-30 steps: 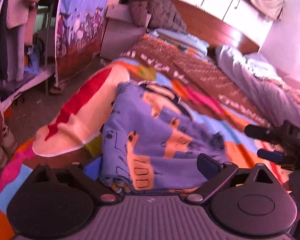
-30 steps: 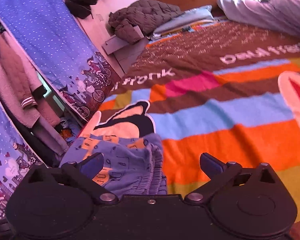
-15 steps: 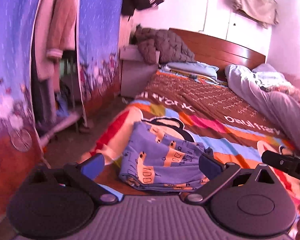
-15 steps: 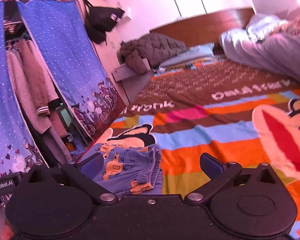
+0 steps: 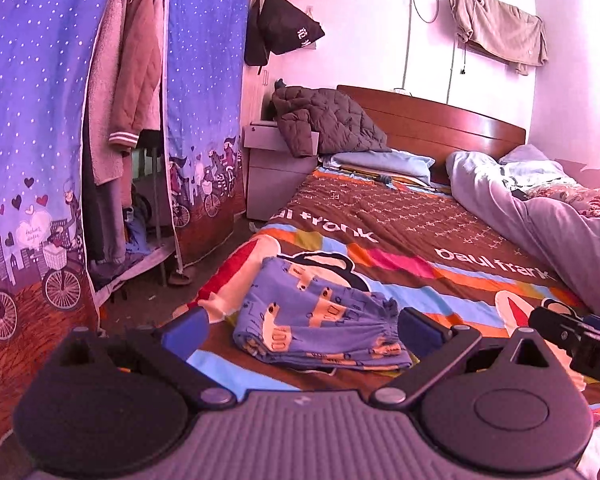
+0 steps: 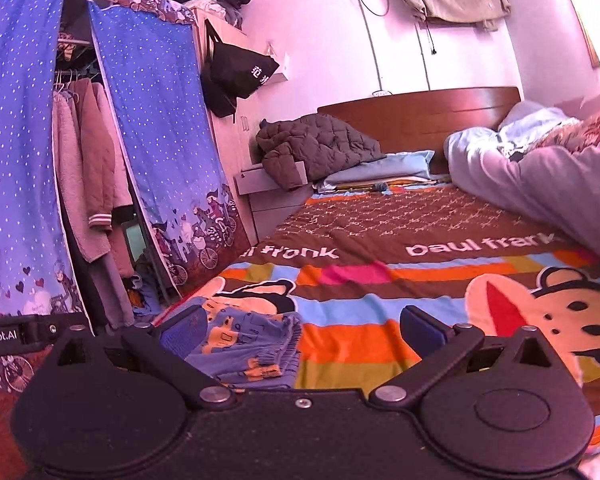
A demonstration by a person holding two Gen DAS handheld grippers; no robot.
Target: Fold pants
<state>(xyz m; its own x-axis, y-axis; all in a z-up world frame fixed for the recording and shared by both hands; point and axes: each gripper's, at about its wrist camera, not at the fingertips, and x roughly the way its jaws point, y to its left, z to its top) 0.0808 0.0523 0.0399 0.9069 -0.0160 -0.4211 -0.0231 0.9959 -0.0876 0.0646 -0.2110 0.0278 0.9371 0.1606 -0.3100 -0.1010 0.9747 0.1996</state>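
Observation:
The blue pants (image 5: 320, 316) with orange prints lie folded in a flat stack on the striped bedspread (image 5: 440, 240) near the bed's left edge. They also show in the right wrist view (image 6: 248, 344). My left gripper (image 5: 302, 326) is open and empty, held back above the pants. My right gripper (image 6: 302, 326) is open and empty, to the right of the pants. The right gripper's body shows at the right edge of the left wrist view (image 5: 576, 340).
A blue curtained wardrobe (image 5: 40, 140) with hanging coats stands left of the bed. A nightstand (image 5: 276, 168) with a brown jacket (image 5: 328, 120) is by the headboard. A rumpled grey duvet (image 5: 540, 216) lies along the bed's right side.
Both grippers have pulled back and up from the pants. The left gripper's jaws, partly hidden in the cloth before, are now clear of it. The pants stay folded on the bed.

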